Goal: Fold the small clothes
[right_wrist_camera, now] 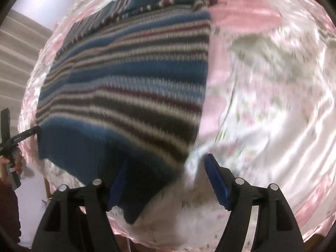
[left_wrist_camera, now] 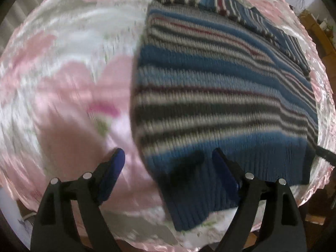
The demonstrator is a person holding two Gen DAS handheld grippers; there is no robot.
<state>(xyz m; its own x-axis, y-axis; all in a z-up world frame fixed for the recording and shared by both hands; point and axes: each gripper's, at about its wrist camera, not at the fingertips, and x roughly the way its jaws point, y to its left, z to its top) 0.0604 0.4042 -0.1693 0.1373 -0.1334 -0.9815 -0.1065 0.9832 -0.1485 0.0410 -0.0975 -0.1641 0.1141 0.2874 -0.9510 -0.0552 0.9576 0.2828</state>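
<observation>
We have a striped knit sweater point(left_wrist_camera: 220, 88) spread flat on a table under a shiny pink floral cloth point(left_wrist_camera: 63, 63), its ribbed blue hem nearest us and its sleeves already turned in across the far end. Both views are blurred, so fine detail is uncertain.

Our left gripper point(left_wrist_camera: 168, 172) hangs over the near left corner of the hem with its blue pads spread wide, pinching nothing. Our right gripper point(right_wrist_camera: 166, 176) hangs likewise over the near right corner, jaws apart, also empty. In the right wrist view the other tool and the hand holding it point(right_wrist_camera: 12, 157) show at the left edge.

We judge that we are at the start of the lengthwise fold: the sleeves look done, the body is not yet doubled. The next move calls for lowering both tools so that one pad slips under the hem at each corner, closing on the thick rib, then carrying the hem toward the far end evenly.

Little stands in the way. The slick cloth may slide or bunch under the knit, and the hem overhangs the near table edge slightly.
</observation>
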